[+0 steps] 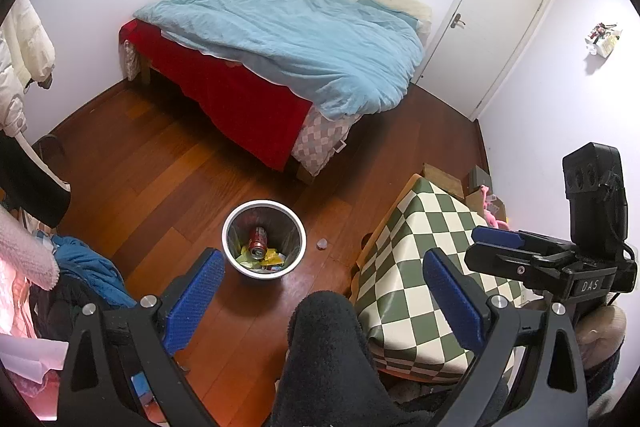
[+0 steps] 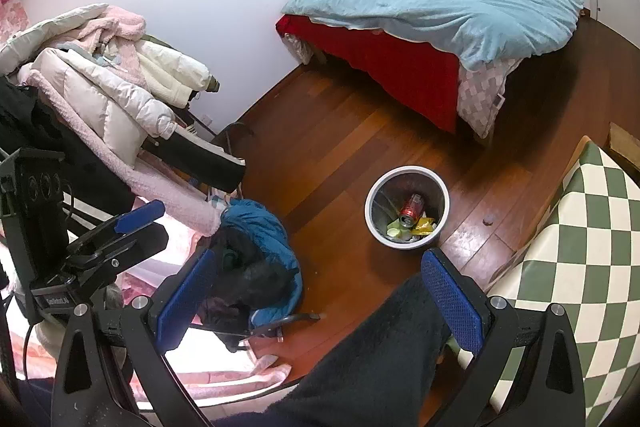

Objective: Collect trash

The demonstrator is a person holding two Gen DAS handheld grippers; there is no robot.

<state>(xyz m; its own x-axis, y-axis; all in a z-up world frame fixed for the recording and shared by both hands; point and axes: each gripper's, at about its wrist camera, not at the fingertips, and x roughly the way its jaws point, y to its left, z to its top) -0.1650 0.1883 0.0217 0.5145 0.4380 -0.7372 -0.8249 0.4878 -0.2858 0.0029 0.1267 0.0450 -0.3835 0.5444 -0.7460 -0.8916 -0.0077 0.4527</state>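
Red can [image 1: 258, 242] in bin [image 1: 236, 227]; left tool [image 1: 324, 291], right tool [image 2: 320, 291] wide open, empty.

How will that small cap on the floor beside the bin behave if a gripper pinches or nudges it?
The small cap looks tiny and pale, probably plastic, so likely very light and stiff. It lies alone on the glossy wood floor, right of the bin; a nudge would probably make it skid. Being low and flat, it may slip from wide blue pads.
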